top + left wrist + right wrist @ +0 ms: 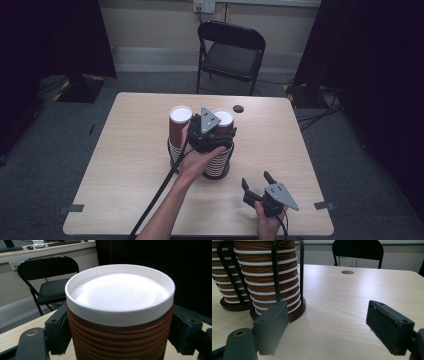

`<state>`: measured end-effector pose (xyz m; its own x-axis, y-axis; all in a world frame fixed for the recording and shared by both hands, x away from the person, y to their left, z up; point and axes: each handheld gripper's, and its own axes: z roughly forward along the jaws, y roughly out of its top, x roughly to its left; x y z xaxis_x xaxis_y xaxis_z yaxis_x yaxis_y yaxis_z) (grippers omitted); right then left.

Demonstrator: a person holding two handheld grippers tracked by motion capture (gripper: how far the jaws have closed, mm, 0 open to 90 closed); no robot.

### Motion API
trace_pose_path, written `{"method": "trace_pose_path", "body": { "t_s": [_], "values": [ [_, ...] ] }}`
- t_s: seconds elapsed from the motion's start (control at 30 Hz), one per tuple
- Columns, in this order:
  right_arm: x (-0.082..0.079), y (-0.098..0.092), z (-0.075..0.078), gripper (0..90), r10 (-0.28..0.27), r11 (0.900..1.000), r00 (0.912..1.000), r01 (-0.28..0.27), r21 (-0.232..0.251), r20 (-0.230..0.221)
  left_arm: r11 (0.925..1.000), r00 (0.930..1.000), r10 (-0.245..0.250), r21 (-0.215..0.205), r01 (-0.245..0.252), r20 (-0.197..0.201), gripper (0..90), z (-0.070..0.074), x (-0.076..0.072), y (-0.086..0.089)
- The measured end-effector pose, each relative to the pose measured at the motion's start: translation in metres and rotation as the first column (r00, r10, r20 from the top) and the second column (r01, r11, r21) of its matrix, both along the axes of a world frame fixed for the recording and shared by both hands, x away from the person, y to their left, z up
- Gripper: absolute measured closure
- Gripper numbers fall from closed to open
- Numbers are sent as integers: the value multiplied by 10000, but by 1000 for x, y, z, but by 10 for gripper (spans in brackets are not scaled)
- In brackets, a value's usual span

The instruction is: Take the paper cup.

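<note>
The cup [120,315] is ribbed brown with a white rim. The 2 cup stacks [262,277] show brown-and-white bands inside a black holder [276,272]. The table [125,150] is pale woodgrain.

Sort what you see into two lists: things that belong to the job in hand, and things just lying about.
In use: left gripper, top cup, right cup stack, wire holder.
Lying about: left cup stack, right gripper, chair, table hole, floor tape.

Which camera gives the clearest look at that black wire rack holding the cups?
The right gripper view: the wire rack stands close, its bars and dark base plain around stacked cups. In the high view the rack is small and half hidden by a hand. The left gripper view looks at one cup's top.
</note>
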<state>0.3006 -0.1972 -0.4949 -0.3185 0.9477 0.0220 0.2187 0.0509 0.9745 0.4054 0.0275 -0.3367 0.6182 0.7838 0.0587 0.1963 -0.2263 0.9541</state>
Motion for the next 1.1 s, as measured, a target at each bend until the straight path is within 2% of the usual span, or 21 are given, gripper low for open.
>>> {"method": "trace_pose_path", "body": {
  "t_s": [0.2, 0.33, 0.4, 0.73, 1.1],
  "values": [
    [0, 0, 0, 170, -12, 10000, 10000, 12, 39, 70, 9997, 9996, -26, -257, 34, 293, 193, 3, -2, 1],
    [0, 0, 0, 170, 23, 10000, 10000, -23, 7, 57, 9984, 9996, -102, -560, 117, 269, 194, 6, -3, 5],
    [0, 0, 0, 169, 58, 10000, 10000, -58, 30, 75, 9988, 9995, -121, -465, 135, 309, 194, 6, -3, 4],
    [-1, -1, 0, 170, 39, 9999, 10000, -40, 103, 83, 9963, 9988, -275, -804, 307, 402, 194, 13, -3, 8],
    [0, -1, 0, 169, 73, 10000, 9999, -73, 45, 80, 9874, 9964, -236, -1540, 359, 809, 194, 22, -7, 14]
  ]
}}
